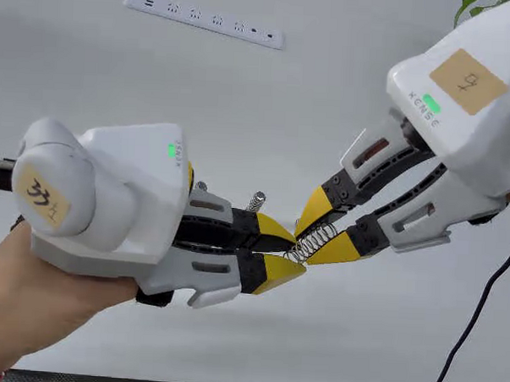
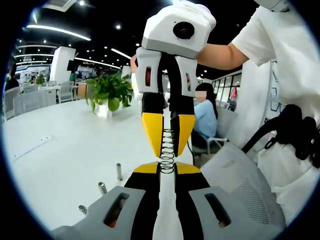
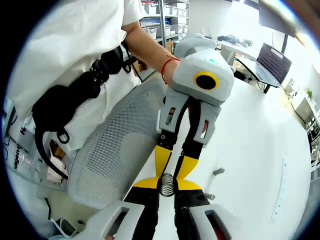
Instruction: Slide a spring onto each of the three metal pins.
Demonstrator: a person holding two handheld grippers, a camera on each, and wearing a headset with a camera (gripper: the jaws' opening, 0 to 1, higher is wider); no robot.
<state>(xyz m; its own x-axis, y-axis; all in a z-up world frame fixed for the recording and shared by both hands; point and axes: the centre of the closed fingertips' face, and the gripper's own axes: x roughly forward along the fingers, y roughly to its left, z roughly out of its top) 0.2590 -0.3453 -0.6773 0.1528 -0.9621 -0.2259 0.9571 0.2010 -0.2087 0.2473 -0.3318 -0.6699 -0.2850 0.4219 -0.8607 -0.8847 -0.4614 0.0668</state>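
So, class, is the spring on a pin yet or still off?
Off. The spring hangs in the air, gripped between the left gripper and right gripper, apart from the pins on the table.

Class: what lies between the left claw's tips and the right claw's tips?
A coiled spring spans the gap from the left claw to the right claw, clearest in the left gripper view.

Left gripper [image 1: 291,253] and right gripper [image 1: 307,244] — white shells, black fingers [image 1: 274,228] tipped yellow — spring [image 1: 316,238] silver-grey, pins [image 2: 119,171] dull grey metal, bench [image 1: 242,106] and power strip [image 1: 203,17] white.
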